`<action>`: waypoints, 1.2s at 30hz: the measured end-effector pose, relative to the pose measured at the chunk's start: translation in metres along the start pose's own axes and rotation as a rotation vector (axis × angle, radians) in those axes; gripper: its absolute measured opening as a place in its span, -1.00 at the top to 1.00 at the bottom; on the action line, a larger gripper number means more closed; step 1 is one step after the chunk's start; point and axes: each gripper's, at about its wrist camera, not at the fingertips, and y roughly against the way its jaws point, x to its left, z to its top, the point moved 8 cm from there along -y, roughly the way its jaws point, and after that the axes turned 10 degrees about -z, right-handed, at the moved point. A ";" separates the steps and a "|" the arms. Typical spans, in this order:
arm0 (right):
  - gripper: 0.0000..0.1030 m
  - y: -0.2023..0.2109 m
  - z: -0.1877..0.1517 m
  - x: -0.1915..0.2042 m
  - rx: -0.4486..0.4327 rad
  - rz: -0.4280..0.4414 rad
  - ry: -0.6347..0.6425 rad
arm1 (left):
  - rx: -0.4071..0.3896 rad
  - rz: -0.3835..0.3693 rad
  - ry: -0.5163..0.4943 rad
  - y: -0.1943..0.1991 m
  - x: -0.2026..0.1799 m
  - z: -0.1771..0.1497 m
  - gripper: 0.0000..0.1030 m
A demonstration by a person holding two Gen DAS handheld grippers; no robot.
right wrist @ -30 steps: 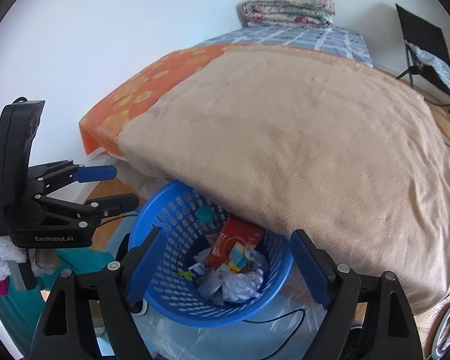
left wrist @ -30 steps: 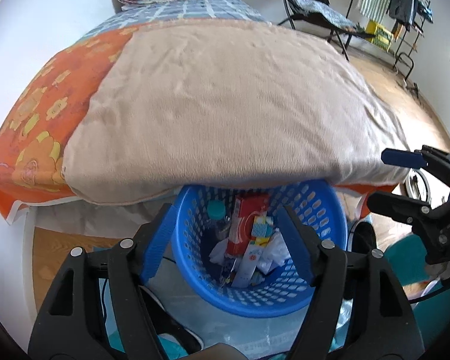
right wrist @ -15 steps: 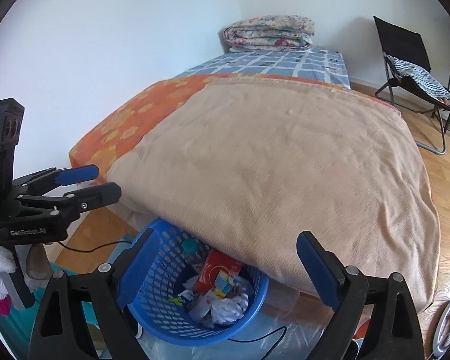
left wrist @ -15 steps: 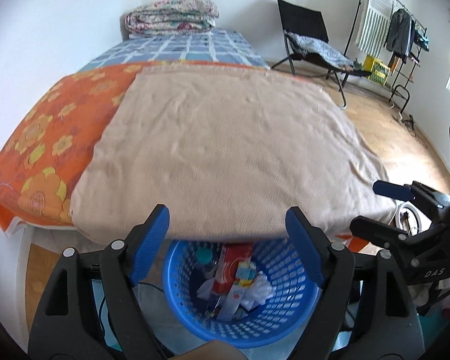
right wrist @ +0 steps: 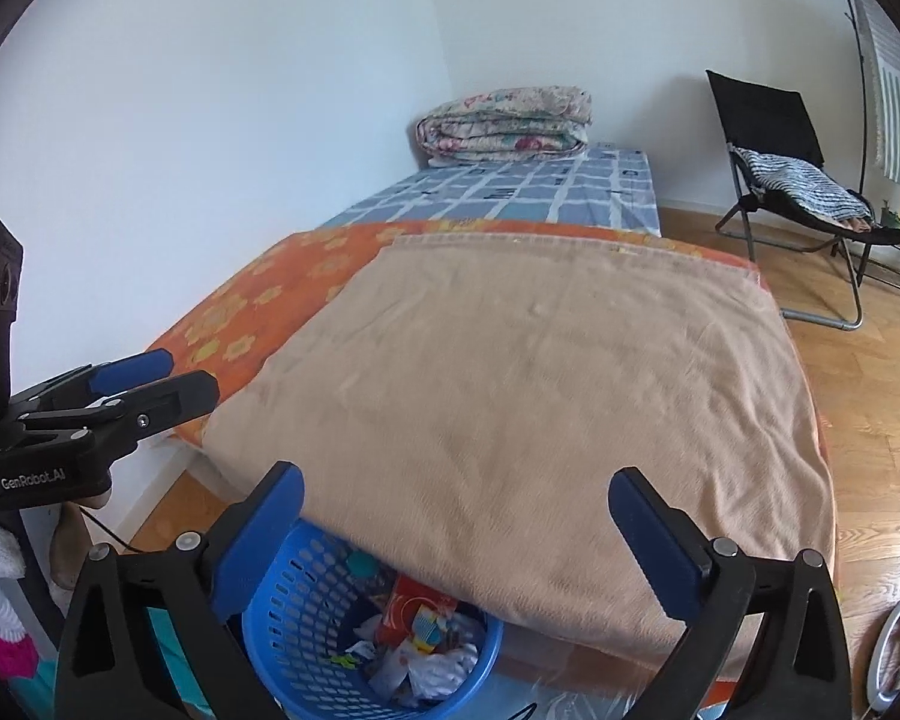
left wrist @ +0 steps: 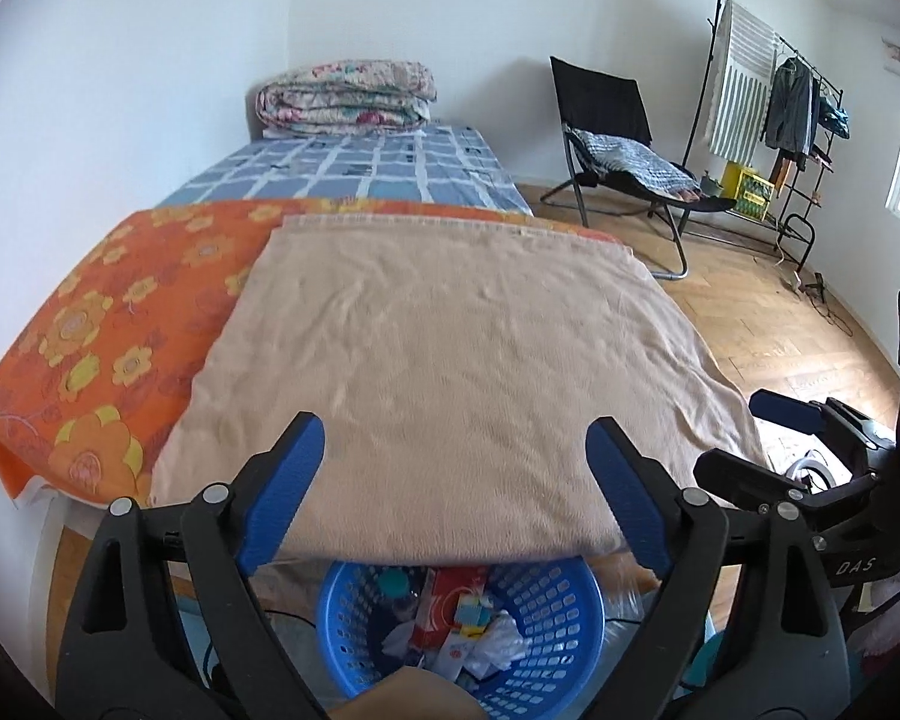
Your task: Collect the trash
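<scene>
Trash [left wrist: 450, 624] heaped in blue perforated basket [left wrist: 546, 648] on floor at foot of bed: red carton, white crumpled paper, small colourful packets, teal cap. Basket seen at 6 o'clock in left wrist view, at 7 o'clock in right wrist view [right wrist: 306, 618], its far rim tucked under overhang of beige blanket [left wrist: 462, 372]. Blanket spread over orange flowered cover [left wrist: 120, 324], which fills 9 o'clock side; blue checked sheet [left wrist: 366, 168] beyond at 12 o'clock, folded floral quilt [left wrist: 348, 96] stacked against wall. Black folding chair [left wrist: 612, 138] at 1 o'clock on wooden floor, clothes rack [left wrist: 774, 102] with hanging garments at 2 o'clock, yellow crate under it.

Left gripper [left wrist: 456, 462] spread wide, nothing between blue pads, jaws just been opening; trash below and between its fingers, well apart from tips. Right gripper [right wrist: 450, 504] likewise spread wide and empty, jaws just been opening; basket below its left finger, trash near but untouched. Each gripper visible from the other's camera, at 3 o'clock and 9 o'clock, side by side above basket.
</scene>
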 end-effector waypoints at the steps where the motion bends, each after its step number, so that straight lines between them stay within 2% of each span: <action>1: -0.99 0.000 0.001 -0.001 0.002 -0.003 -0.004 | -0.004 0.004 -0.003 0.001 -0.001 0.001 -0.78; 4: -0.99 0.000 0.002 -0.004 0.006 -0.001 -0.022 | -0.006 0.021 -0.001 0.001 0.000 0.003 -0.86; 10: -0.99 -0.001 0.004 -0.006 0.006 -0.003 -0.045 | -0.014 0.030 0.041 0.003 0.005 0.006 -0.87; 14: -0.99 0.000 0.006 -0.007 -0.001 -0.007 -0.044 | -0.008 0.049 0.031 0.001 0.004 0.004 -0.89; 16: -1.00 0.001 0.006 -0.009 -0.003 -0.007 -0.050 | 0.002 0.049 0.031 -0.001 0.004 0.002 -0.99; 36: -1.00 0.000 0.006 -0.015 -0.003 -0.015 -0.066 | 0.002 0.063 0.065 0.000 0.017 0.000 -0.99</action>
